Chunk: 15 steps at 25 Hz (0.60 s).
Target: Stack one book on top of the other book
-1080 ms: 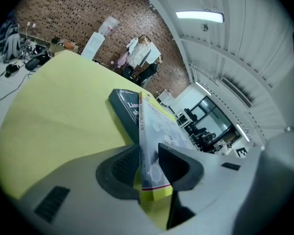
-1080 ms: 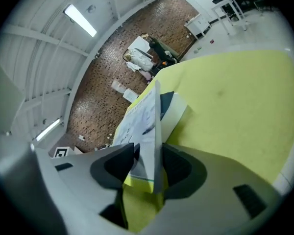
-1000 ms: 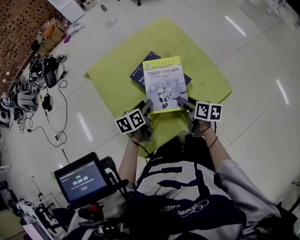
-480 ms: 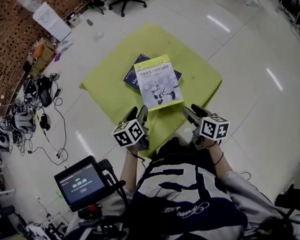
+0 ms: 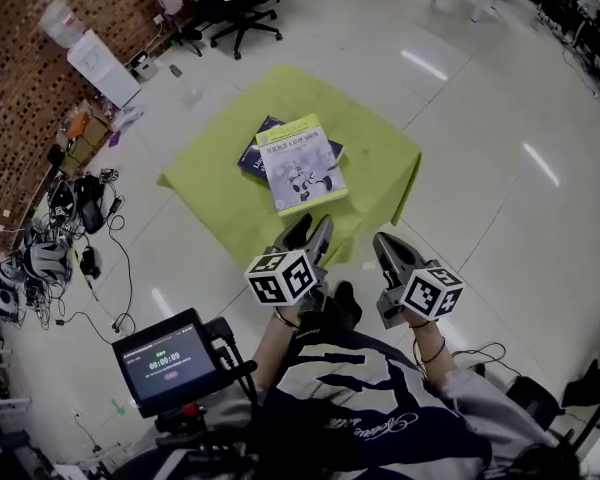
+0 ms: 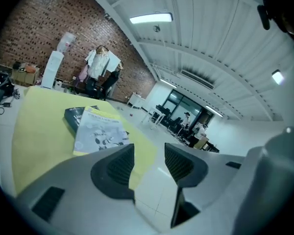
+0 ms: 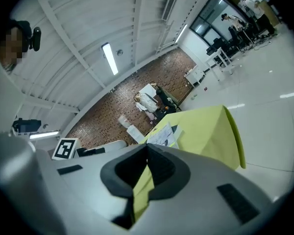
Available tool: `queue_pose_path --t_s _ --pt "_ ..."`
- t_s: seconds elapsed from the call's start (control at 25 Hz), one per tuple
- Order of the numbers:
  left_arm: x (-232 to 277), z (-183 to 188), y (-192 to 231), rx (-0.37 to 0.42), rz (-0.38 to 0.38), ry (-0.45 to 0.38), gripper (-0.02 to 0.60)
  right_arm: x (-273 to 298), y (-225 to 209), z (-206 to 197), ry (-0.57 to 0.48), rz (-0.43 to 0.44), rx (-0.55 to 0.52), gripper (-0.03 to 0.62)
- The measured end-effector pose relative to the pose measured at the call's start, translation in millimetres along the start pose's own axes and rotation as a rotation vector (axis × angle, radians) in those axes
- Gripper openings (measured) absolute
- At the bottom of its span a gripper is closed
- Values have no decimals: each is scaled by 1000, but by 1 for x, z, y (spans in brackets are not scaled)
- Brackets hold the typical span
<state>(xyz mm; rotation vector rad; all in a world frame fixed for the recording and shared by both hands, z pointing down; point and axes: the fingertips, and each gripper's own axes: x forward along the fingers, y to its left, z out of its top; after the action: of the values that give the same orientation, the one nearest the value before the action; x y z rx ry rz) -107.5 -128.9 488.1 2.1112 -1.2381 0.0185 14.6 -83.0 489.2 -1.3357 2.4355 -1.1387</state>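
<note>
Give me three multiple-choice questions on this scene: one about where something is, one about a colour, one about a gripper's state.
1. Where does the pale yellow book lie? A on the floor; B on the dark blue book; C in a gripper.
2. What colour is the cloth under the books? A red; B yellow-green; C white.
3. How do the right gripper's jaws stand? A wide apart; B clamped on a book; C shut, empty.
Answers: 1 B, it overlaps the blue cover beneath it; 2 B, plain in the head view; 3 C, the jaws, just closed, meet with nothing between them.
</note>
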Motion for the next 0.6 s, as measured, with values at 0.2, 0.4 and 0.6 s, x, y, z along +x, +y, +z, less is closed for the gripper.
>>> queue_pose_path --t_s 0.2,0.4,0.6 --pt "-50 -51 -68 39 -64 58 198 -83 29 -20 -48 1 35 -5" --pt "-107 -115 -112 88 -96 130 198 -144 48 -59 -75 -1 85 -6" --pt "-160 -165 -129 88 -89 170 198 -179 78 -112 -14 33 90 -6"
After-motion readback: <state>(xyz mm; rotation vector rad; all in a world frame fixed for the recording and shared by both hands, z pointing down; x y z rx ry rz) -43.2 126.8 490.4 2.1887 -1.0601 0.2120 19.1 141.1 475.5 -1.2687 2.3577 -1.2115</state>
